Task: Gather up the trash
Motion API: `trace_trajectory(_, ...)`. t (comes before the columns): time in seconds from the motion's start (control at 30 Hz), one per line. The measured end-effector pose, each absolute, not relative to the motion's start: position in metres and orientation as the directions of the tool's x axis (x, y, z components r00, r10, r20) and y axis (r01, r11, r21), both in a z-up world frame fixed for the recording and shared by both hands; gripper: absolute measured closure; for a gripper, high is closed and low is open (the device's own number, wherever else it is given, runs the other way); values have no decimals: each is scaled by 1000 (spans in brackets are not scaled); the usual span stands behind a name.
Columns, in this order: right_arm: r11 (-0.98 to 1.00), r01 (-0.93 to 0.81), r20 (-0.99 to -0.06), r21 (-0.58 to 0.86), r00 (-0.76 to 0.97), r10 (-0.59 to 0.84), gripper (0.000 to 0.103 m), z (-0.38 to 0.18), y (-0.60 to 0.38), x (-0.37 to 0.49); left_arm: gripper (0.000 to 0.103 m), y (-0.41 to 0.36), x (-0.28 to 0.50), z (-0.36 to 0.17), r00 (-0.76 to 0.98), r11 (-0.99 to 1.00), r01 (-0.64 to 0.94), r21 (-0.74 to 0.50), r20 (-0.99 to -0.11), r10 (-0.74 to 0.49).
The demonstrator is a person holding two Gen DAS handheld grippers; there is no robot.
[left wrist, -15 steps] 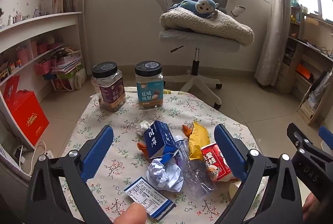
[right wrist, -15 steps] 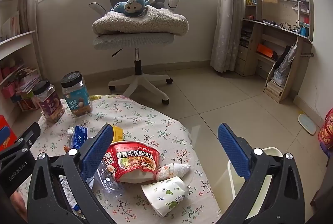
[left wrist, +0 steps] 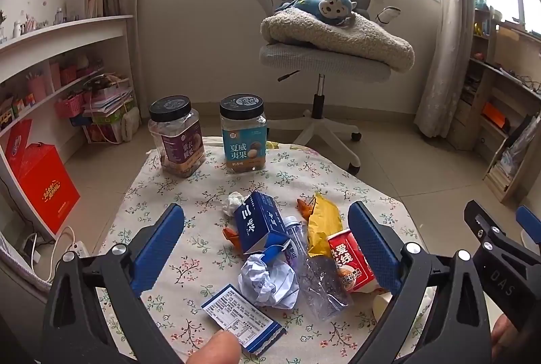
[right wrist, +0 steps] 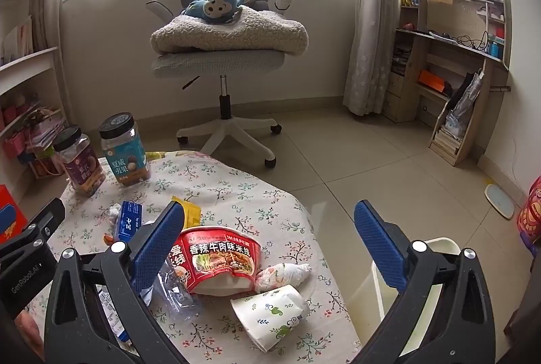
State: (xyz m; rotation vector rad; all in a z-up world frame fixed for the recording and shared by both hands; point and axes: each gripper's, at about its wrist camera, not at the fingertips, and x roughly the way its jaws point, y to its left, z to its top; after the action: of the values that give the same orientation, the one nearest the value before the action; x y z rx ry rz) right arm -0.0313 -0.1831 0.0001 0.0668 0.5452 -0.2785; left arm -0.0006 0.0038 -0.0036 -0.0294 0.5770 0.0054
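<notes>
Trash lies piled on a floral tablecloth (left wrist: 189, 188). In the left wrist view: a blue carton (left wrist: 260, 225), a crumpled paper ball (left wrist: 267, 282), a crushed clear bottle (left wrist: 314, 276), a yellow packet (left wrist: 323, 223), a red noodle cup (left wrist: 350, 262) and a flat blue label card (left wrist: 240, 320). In the right wrist view: the red noodle cup (right wrist: 219, 259), a paper cup on its side (right wrist: 270, 316) and a wadded wrapper (right wrist: 284, 272). My left gripper (left wrist: 267, 249) is open above the pile. My right gripper (right wrist: 270, 245) is open above the noodle cup. Both are empty.
Two black-lidded snack jars (left wrist: 177, 135) (left wrist: 243, 134) stand at the table's far edge. A white bin (right wrist: 382, 289) stands on the floor right of the table. An office chair (left wrist: 324, 59) with blanket and plush toy stands beyond. Shelves line the left wall.
</notes>
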Motion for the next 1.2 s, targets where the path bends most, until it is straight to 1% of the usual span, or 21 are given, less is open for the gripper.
trace_trajectory(1.2, 964, 265, -538, -20, 810, -234, 7, -10, -177, -29, 8, 5, 1, -7, 821, 999, -28, -31, -570, 6)
